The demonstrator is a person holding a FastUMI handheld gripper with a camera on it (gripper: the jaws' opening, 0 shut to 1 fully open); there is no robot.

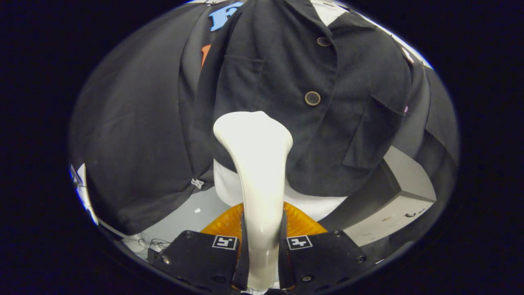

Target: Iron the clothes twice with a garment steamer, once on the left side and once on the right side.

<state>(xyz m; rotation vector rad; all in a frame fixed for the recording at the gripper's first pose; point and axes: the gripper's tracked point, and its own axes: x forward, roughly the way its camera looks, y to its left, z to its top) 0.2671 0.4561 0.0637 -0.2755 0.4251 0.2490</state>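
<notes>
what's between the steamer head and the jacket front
Nothing visible. The gripper is shut on the garment steamer, whose head reaches the dark buttoned jacket just below its lower button.

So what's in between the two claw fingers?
In the gripper view, the white garment steamer sits between the claw fingers, both pressing its handle. Its wide head reaches up to the dark buttoned shirt just beyond.

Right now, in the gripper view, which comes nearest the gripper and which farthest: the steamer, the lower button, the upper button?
1. Steamer: clamped between the gripper fingers.
2. Lower button: beyond the steamer head, on the shirt.
3. Upper button: higher up the shirt, farthest.
</notes>
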